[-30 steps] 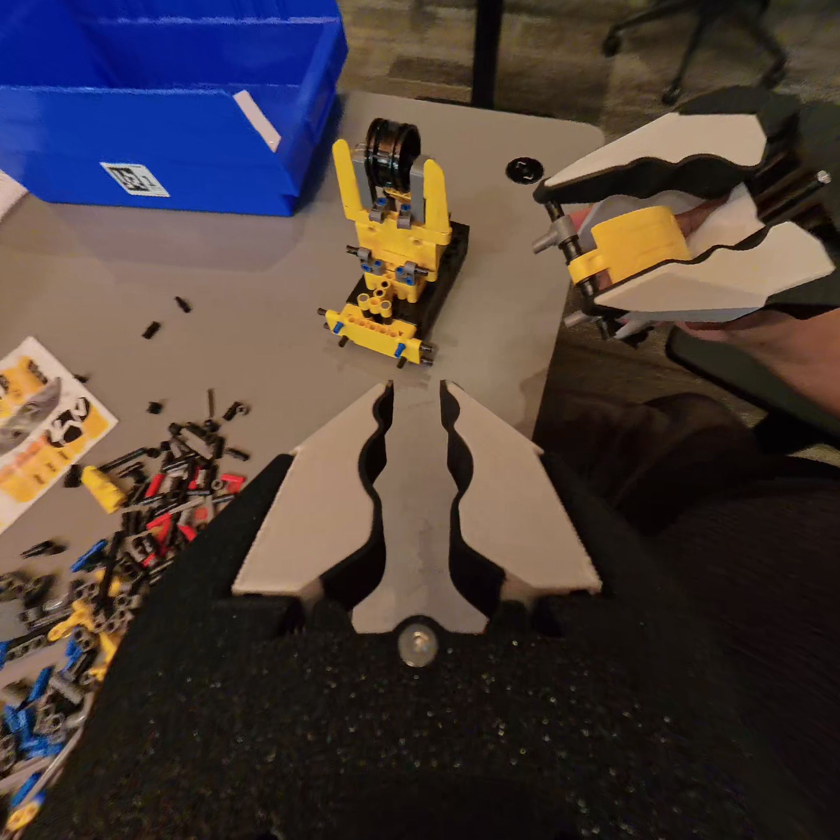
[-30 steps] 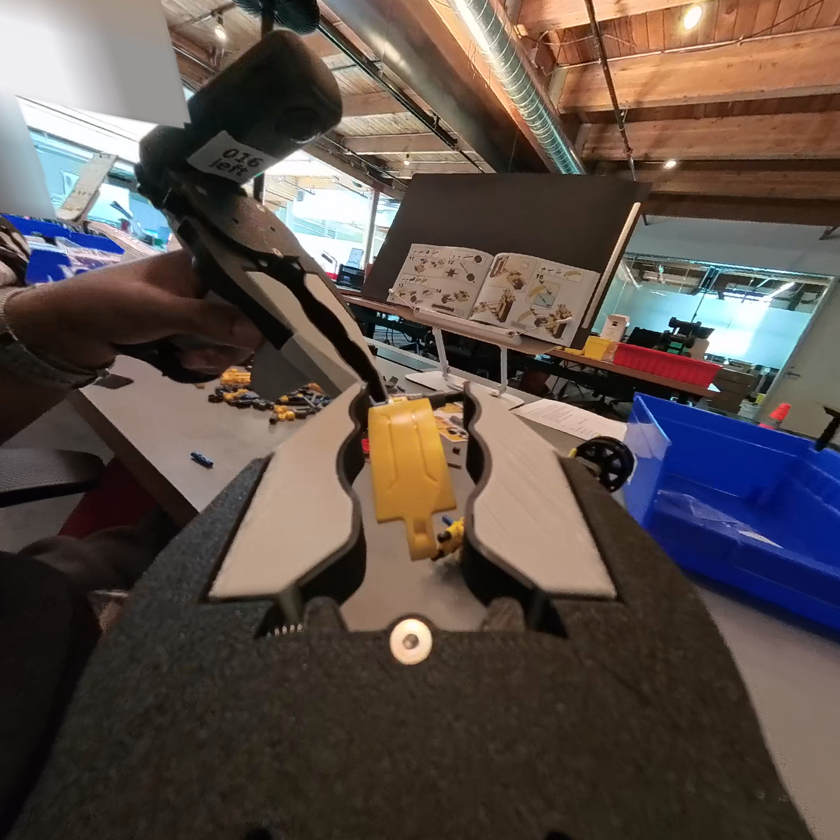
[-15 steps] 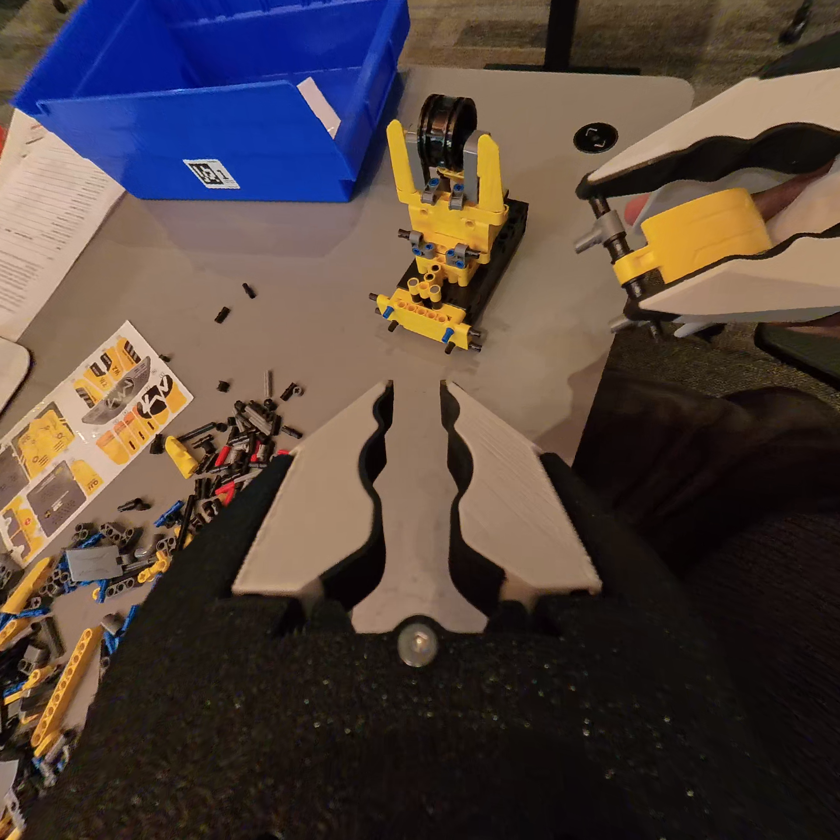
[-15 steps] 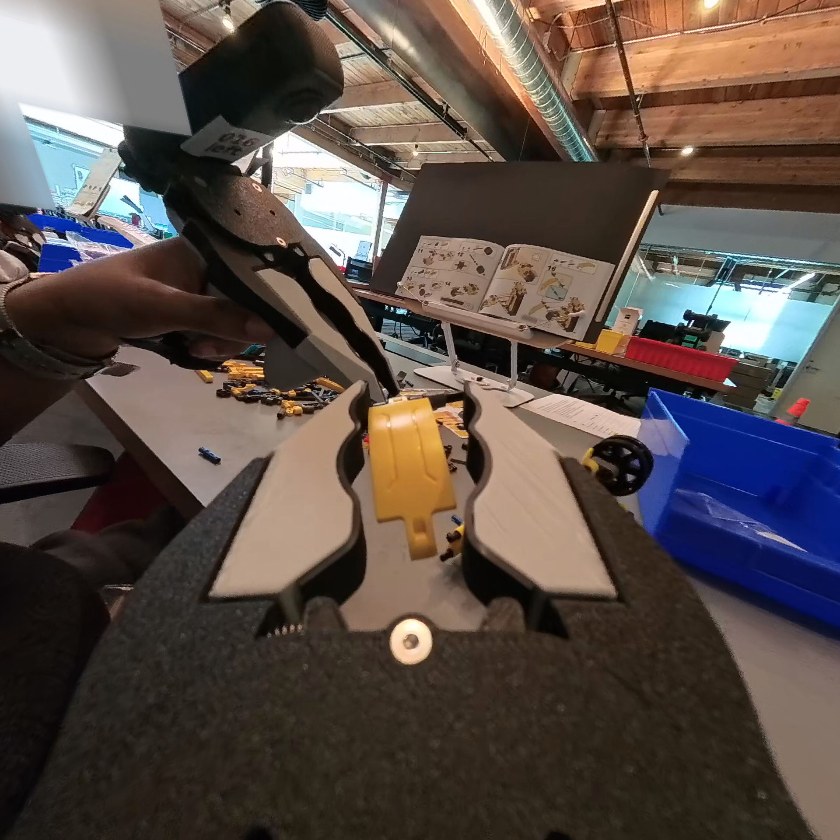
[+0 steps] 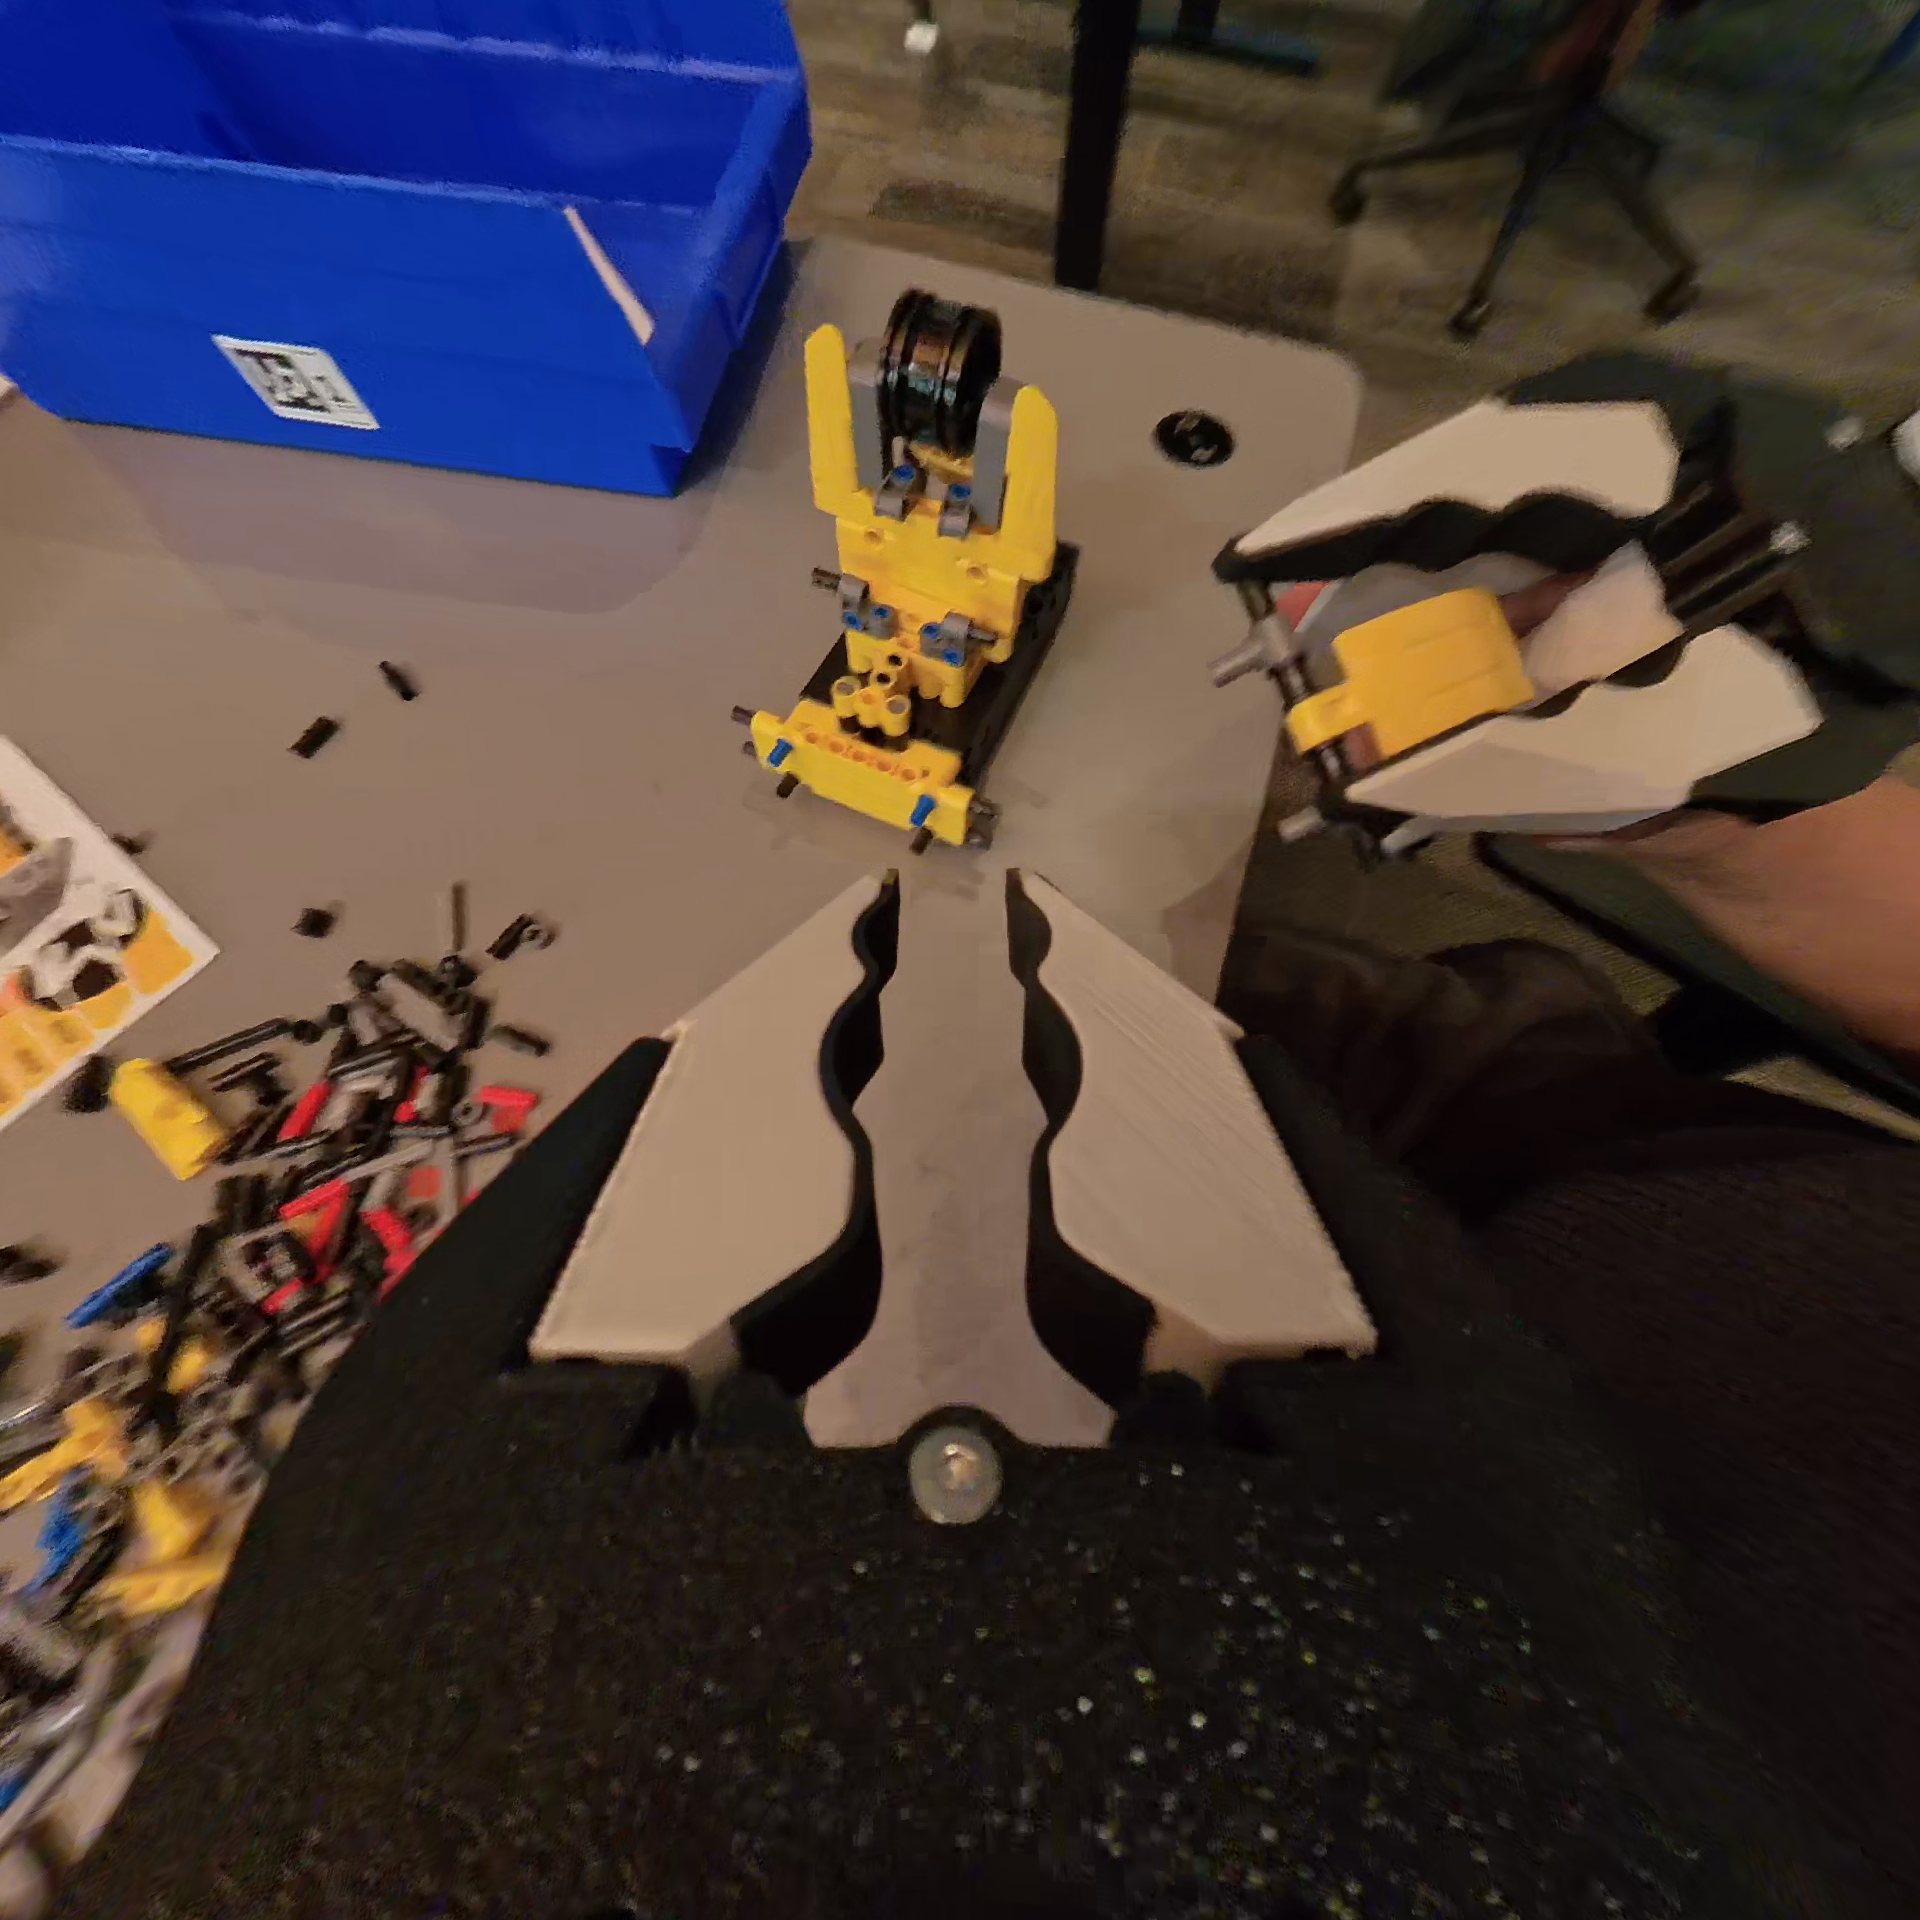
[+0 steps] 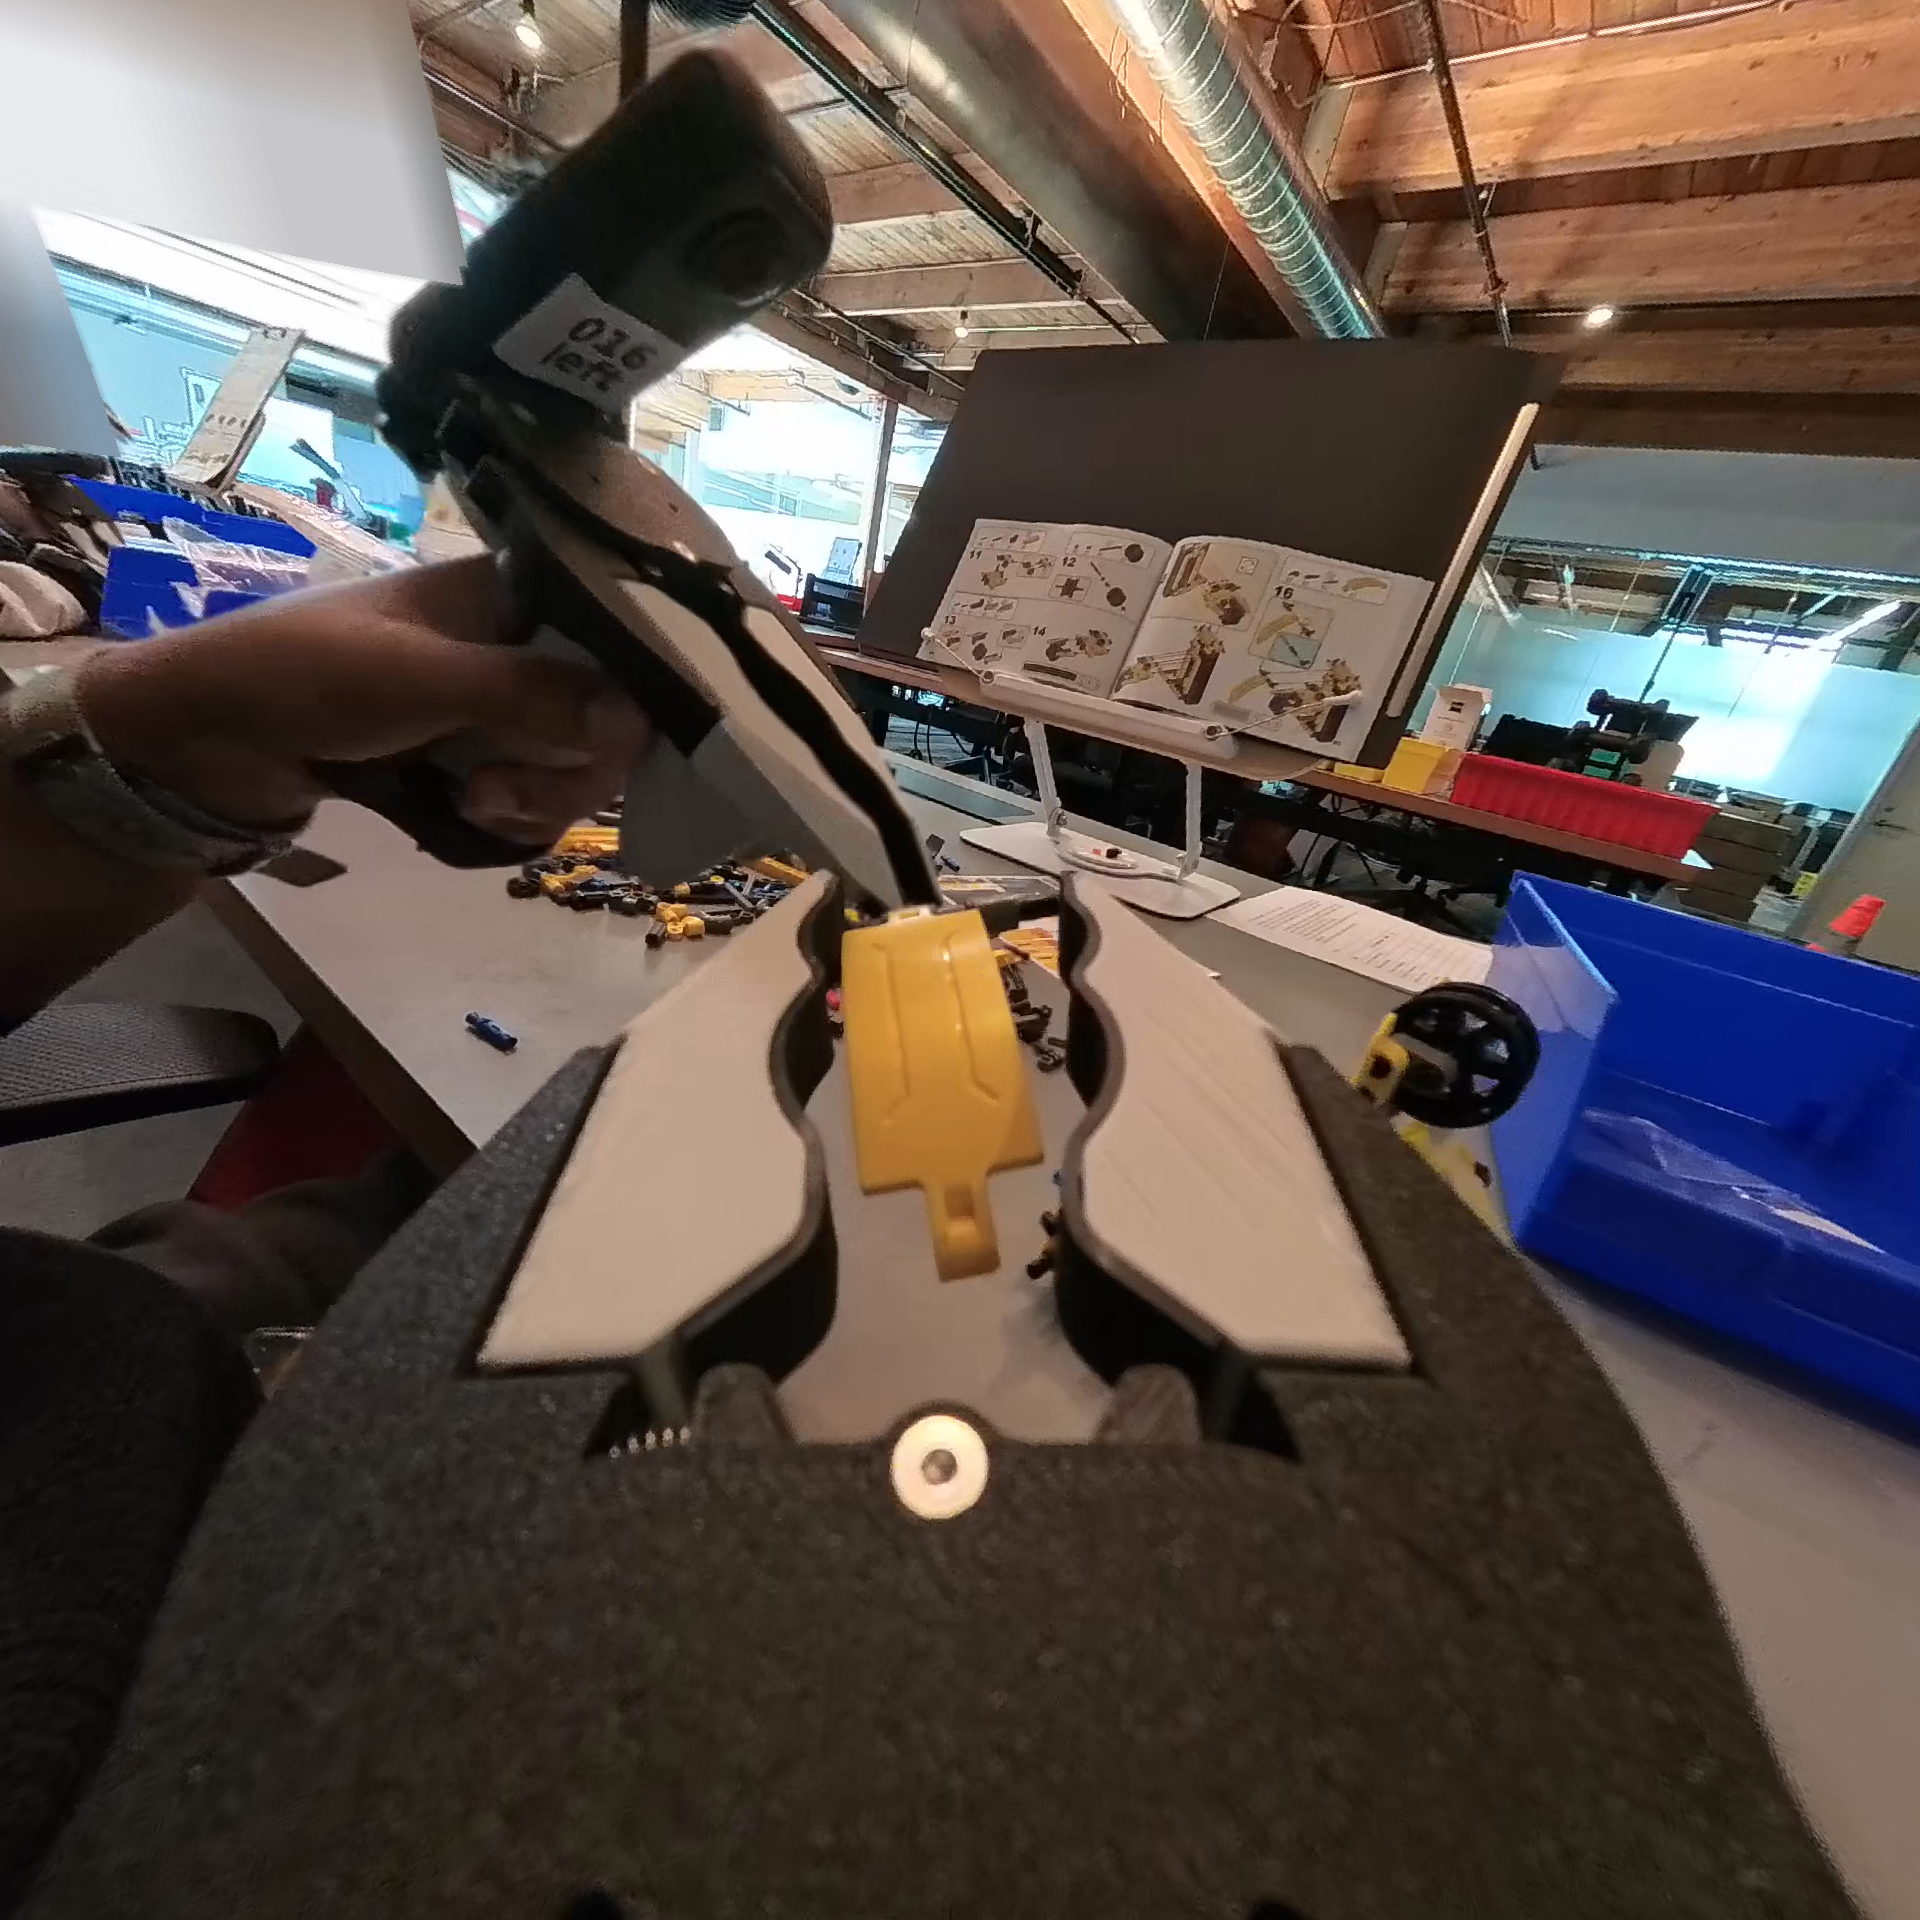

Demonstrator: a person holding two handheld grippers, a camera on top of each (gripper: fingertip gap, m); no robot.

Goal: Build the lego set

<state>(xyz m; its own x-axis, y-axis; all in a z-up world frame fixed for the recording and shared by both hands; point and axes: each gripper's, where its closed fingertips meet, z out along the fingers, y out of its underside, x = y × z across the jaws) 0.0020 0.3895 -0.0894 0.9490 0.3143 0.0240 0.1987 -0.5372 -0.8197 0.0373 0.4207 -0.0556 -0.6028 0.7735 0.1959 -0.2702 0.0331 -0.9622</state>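
My right gripper (image 6: 948, 894) is shut on a yellow curved panel piece (image 6: 935, 1049) and holds it in the air off the table's right edge. In the left wrist view the right gripper (image 5: 1283, 686) shows the same piece (image 5: 1423, 665) with a black axle and grey connectors at its front end. My left gripper (image 5: 951, 894) is slightly open and empty, hovering just short of a yellow and black brick model (image 5: 914, 623) with a black wheel on top. The model stands on the grey table (image 5: 520, 644). In the right wrist view the left gripper (image 6: 904, 873) points down just beyond the yellow piece.
A blue bin (image 5: 395, 260) stands behind and left of the model. A pile of loose small parts (image 5: 343, 1122) and a sticker sheet (image 5: 62, 966) lie at the left. An open instruction booklet (image 6: 1174, 634) rests on a stand. The table's right edge is close to the model. The gap from one gripper's tips to the other's is roughly 6 cm.
The left gripper pulled back from the model and then came close again. The right gripper kept its hold on the yellow piece and barely moved.
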